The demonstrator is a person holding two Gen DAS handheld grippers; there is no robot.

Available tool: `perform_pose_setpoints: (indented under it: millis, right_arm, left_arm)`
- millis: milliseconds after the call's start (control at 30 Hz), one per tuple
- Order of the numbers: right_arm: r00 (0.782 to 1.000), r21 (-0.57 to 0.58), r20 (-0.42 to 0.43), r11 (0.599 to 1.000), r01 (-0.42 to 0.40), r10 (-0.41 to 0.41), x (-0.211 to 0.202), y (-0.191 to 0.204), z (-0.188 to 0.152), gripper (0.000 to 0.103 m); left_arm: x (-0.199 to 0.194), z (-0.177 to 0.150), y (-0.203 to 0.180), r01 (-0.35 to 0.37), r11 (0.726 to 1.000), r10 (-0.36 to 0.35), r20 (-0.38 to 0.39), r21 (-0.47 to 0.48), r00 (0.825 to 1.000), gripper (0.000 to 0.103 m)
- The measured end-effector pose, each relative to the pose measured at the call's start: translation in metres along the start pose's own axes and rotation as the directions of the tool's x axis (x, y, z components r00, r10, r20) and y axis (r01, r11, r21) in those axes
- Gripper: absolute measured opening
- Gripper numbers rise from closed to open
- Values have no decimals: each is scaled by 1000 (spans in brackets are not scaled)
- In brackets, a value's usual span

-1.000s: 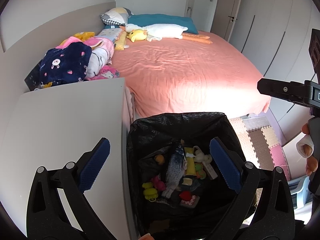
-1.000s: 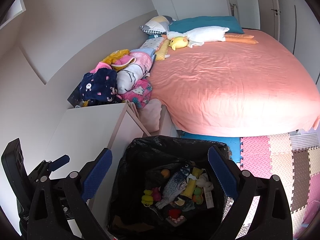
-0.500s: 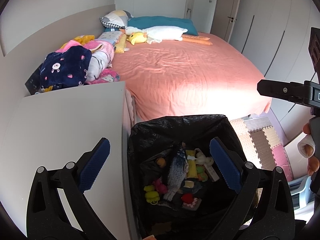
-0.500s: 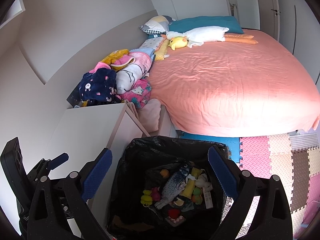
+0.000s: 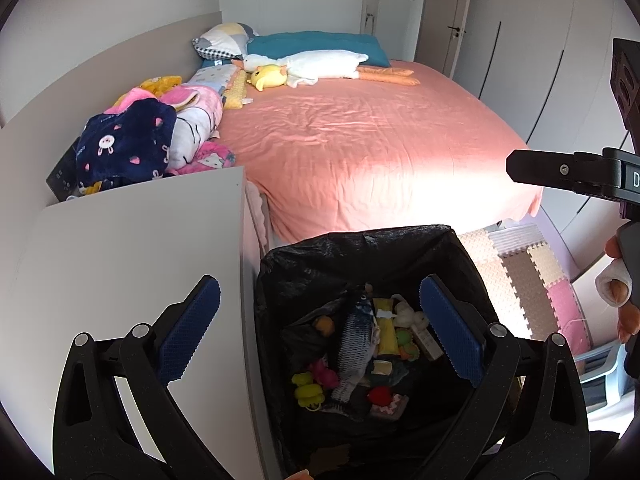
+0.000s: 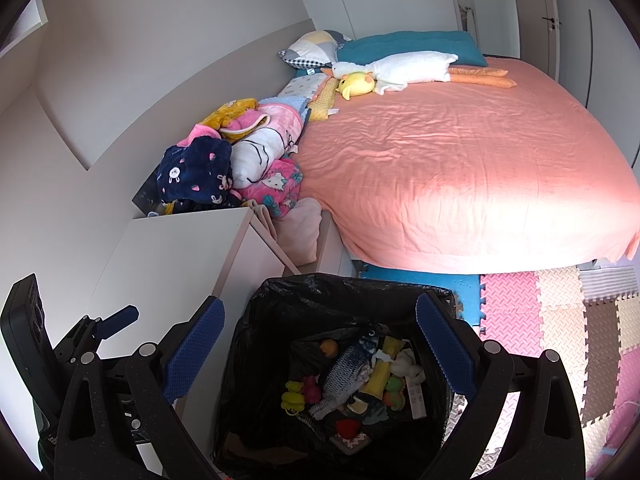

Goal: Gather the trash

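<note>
Hovering both tools above the black-lined trash bin (image 5: 360, 248), you hold nothing: left gripper (image 5: 320, 330) and right gripper (image 6: 320, 338) both gape wide and empty. The collected toys, including the plush fish (image 6: 346, 374), lie straight below between your fingers, its long axis slanting toward the bed (image 6: 460, 160).

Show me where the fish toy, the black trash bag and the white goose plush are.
fish toy (image 6: 347, 372), right wrist view, middle of its grey body.
black trash bag (image 5: 360, 252), left wrist view, far inner wall.
white goose plush (image 6: 408, 65), right wrist view, its body.
</note>
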State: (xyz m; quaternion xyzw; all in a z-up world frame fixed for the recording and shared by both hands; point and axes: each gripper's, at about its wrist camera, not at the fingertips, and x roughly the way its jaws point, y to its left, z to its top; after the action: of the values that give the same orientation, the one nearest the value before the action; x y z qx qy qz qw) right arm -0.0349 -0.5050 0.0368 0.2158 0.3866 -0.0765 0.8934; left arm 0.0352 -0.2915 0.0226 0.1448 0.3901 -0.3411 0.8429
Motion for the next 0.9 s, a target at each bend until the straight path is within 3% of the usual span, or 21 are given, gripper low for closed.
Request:
perform_pose_setpoints:
  millis: [700, 900]
  right_arm:
    - [1000, 1, -4, 1000, 2, -2, 2, -2, 1, 96]
    - [1000, 0, -3, 1000, 1, -1, 4, -4, 2, 96]
  left_arm:
    - [2, 3, -3, -12, 1000, 12, -4, 12, 1000, 97]
    - [-3, 4, -6, -65, 998, 64, 35, 27, 997, 97]
